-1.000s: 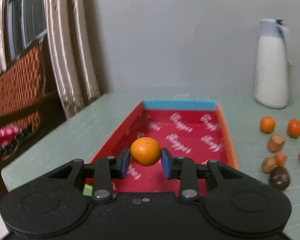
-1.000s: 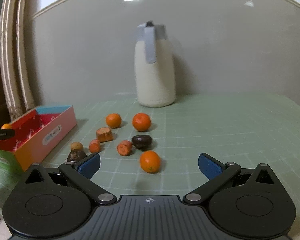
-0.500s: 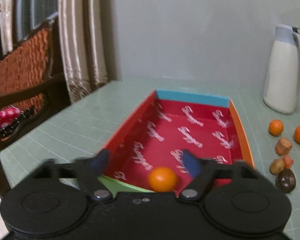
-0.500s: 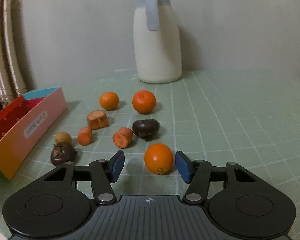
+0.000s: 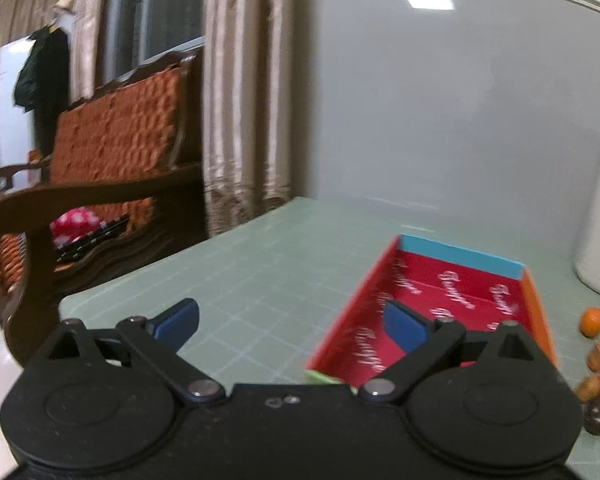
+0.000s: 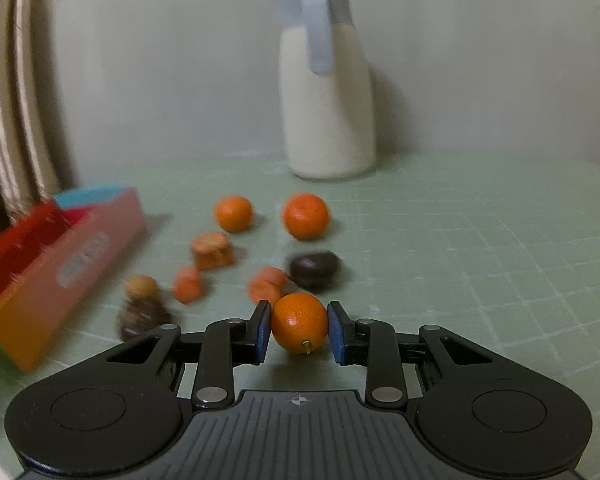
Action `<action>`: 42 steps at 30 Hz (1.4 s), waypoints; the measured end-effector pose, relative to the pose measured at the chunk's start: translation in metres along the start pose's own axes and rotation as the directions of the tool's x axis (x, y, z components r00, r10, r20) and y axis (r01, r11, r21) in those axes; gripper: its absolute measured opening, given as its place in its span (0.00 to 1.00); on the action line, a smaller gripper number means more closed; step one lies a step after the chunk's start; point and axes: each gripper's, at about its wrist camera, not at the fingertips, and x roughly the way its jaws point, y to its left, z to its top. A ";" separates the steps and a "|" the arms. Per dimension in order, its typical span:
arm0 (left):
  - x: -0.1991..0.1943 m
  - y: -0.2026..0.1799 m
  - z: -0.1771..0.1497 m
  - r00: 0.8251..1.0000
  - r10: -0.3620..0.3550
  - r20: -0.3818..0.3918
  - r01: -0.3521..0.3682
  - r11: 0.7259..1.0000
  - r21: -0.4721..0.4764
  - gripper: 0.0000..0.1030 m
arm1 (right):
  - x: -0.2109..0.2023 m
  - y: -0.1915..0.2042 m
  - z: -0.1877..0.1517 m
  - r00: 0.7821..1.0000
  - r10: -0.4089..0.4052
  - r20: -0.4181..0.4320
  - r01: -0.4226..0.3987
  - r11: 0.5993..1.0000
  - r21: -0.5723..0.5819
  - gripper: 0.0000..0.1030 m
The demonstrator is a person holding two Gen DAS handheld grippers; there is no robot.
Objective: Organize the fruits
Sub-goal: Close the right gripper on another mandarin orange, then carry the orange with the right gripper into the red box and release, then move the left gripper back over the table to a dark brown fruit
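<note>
My left gripper (image 5: pixel 292 322) is open and empty, raised near the front left corner of the red box (image 5: pixel 452 304). The orange I dropped is hidden behind the gripper body. My right gripper (image 6: pixel 299 330) is shut on a small orange (image 6: pixel 299 322) that sits low over the green mat. Beyond it lie two more oranges (image 6: pixel 306 216), carrot-like pieces (image 6: pixel 268 284) and dark brown fruits (image 6: pixel 314 270). The red box shows at the left of the right wrist view (image 6: pixel 68 256).
A white jug (image 6: pixel 328 96) stands at the back by the wall. A wooden chair (image 5: pixel 100 184) and curtains (image 5: pixel 240 100) are left of the table (image 5: pixel 260 280). Loose fruits (image 5: pixel 592 320) lie right of the box.
My left gripper let the orange fall into the box, opened wide and swung left and up. My right gripper moved down to the nearest orange and closed on it.
</note>
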 end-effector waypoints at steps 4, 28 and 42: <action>0.010 0.019 0.001 0.999 0.039 -0.036 -0.040 0.999 -0.032 0.90 | -0.012 0.024 0.007 0.983 0.161 0.089 -0.162 0.987 0.005 0.30; 0.014 0.084 -0.007 0.986 0.138 -0.096 -0.148 0.984 -0.101 0.90 | 0.008 0.144 0.004 0.831 0.554 0.056 -0.537 0.824 -0.183 0.53; 0.003 0.061 -0.005 0.993 0.112 -0.043 -0.114 0.992 -0.055 0.90 | -0.015 0.109 0.009 0.895 0.390 0.215 -0.370 0.920 -0.129 0.90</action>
